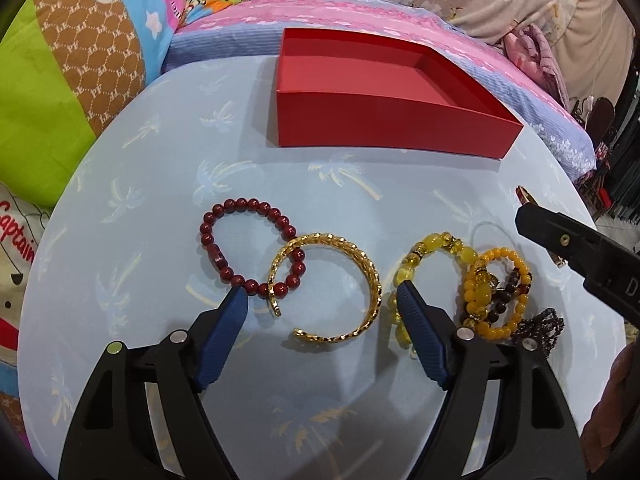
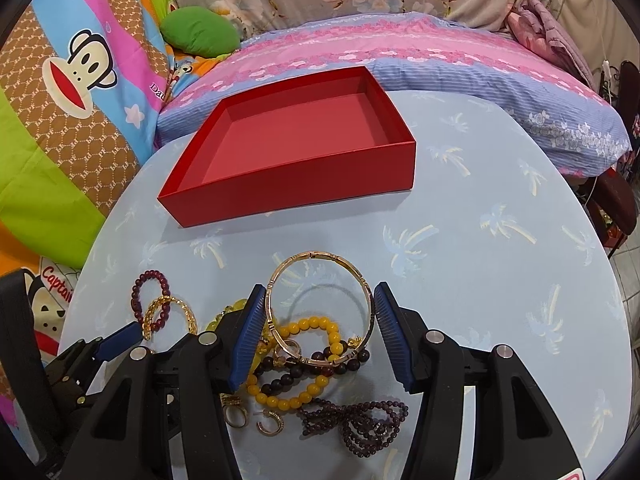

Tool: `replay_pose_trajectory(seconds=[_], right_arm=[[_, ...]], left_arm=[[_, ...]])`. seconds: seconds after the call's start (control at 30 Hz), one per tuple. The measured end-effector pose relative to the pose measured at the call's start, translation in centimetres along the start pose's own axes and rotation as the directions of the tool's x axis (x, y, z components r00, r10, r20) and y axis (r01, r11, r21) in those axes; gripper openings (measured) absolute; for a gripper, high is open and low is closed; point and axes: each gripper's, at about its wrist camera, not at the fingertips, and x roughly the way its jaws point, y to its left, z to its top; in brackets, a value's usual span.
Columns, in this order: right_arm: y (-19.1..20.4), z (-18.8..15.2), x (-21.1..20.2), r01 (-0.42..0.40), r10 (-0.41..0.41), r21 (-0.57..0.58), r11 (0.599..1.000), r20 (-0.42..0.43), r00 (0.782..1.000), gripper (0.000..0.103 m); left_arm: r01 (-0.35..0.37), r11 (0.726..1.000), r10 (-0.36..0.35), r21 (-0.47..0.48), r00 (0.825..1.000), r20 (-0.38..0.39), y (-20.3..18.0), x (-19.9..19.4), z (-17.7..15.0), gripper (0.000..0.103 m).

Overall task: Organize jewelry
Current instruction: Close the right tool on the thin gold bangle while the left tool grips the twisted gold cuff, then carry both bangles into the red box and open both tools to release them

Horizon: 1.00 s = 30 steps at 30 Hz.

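An open-topped red box [image 1: 384, 120] stands at the back of the round table. My left gripper [image 1: 322, 292] is open just above the cloth. Its blue pads straddle a wide gold cuff [image 1: 372, 280] without touching it. The cuff overlaps a dark red bead bracelet [image 1: 224, 216]. Right of it lie a yellow bead bracelet [image 1: 436, 242] and an orange bead bracelet [image 1: 500, 256]. My right gripper [image 2: 320, 290] is shut on a thin gold bangle [image 2: 316, 256], held above a jewelry pile with its shadow on the cloth. The red box [image 2: 280, 184] lies beyond it.
The table [image 2: 480, 240] wears a light blue palm-print cloth. Under my right gripper lie gold rings [image 2: 236, 416], a hoop earring [image 2: 270, 426] and a dark purple bead necklace [image 2: 360, 420]. A bed with pillows [image 2: 80, 80] rises right behind the table.
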Motion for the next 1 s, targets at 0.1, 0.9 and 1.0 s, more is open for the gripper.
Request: replay_pose_trajectory(seconds=[0.1, 0.9, 1.0], right_arm=[[0.0, 0.0, 0.1, 0.0, 0.0, 0.001, 1.0, -0.002, 1.0, 0.053], [0.2, 4.4, -1.7, -0.024, 0.028, -0.044, 0.999, 0.093, 0.995, 0.053], [0.4, 7.7, -0.9, -0.032, 0.041, -0.076, 0.997, 0.113, 0.993, 0.053]], left_arm=[[-0.057, 0.997, 0.056, 0.054, 0.998, 0.022, -0.7, 0.3, -0.3, 0.063], [0.049, 0.999, -0.048, 0.002, 0.988, 0.147, 0.4, -5.2, 6.7, 0.053], [0.05, 0.998, -0.054, 0.021, 0.982, 0.182, 0.3, -4.5, 10.5, 0.053]])
